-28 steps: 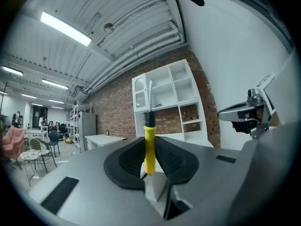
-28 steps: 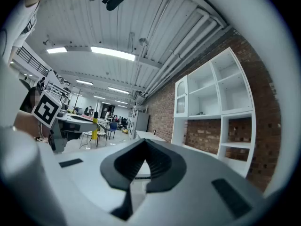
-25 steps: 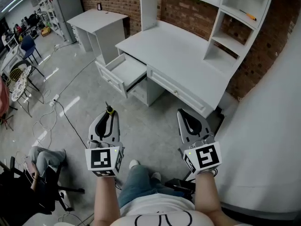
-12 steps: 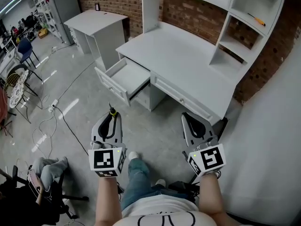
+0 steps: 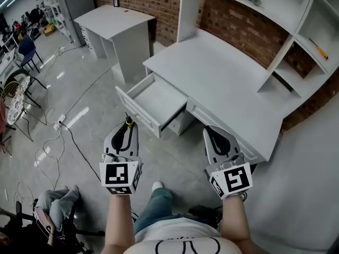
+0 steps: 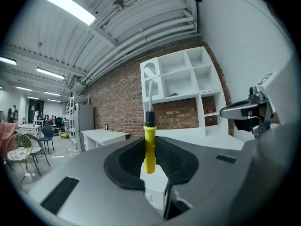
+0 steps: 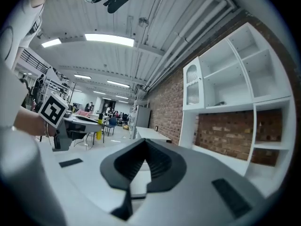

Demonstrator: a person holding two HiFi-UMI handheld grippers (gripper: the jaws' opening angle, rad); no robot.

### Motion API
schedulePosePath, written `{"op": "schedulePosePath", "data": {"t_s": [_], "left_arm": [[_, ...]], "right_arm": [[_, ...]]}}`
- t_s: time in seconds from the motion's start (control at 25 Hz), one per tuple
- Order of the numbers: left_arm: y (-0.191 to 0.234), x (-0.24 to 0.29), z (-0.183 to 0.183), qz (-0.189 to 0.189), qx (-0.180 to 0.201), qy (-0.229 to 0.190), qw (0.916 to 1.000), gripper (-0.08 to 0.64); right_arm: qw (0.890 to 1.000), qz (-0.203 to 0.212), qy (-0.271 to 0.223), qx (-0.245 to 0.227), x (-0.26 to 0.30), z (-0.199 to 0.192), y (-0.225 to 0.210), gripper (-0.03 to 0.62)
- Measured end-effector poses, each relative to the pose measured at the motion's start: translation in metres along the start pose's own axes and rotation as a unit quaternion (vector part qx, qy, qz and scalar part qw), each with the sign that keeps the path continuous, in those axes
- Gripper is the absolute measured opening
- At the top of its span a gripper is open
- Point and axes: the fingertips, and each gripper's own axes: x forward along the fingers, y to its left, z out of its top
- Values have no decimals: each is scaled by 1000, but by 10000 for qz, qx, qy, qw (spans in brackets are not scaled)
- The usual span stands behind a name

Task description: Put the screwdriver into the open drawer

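The left gripper (image 5: 126,127) has its fingers (image 6: 123,160) pinched on a screwdriver (image 6: 149,146), its yellow handle upright between them and the black collar and shaft rising toward 12 o'clock. The right gripper (image 5: 212,135), level with it at 3 o'clock, has its fingers (image 7: 123,163) pressed together on nothing. Seen from the head, the screwdriver (image 5: 127,122) sits over bare floor (image 5: 90,105), short of the open drawer (image 5: 155,97), which lies at 1 o'clock from the left gripper with its front panel nearest. The drawer's inside is bare, and open floor separates both grippers from the tabletop (image 5: 222,78) edge. A side table (image 5: 114,20) stands at 11 o'clock, well apart. Only the head view shows the drawer. The left gripper view catches the right gripper (image 6: 247,111) at 3 o'clock, and the right gripper view catches the left one's marker cube (image 7: 52,109) at 9 o'clock.
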Motion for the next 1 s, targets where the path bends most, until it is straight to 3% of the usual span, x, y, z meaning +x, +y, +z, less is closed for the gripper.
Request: {"op": "schedulePosePath", "data": {"t_s": [0.16, 0.4, 0.64, 1.0], "left_arm": [[41, 45, -3, -65, -2, 8, 10000, 77], [71, 86, -23, -214, -123, 169, 9996, 77], [86, 129, -44, -215, -219, 443, 9985, 77], [100, 233, -39, -431, 100, 544, 9975, 77]], "right_arm": [[9997, -184, 158, -16, 52, -4, -7, 9], [9966, -608, 432, 362, 94, -29, -23, 9], [9954, -558, 639, 435, 135, -49, -43, 9], [9937, -670, 674, 593, 217, -74, -96, 9]]}}
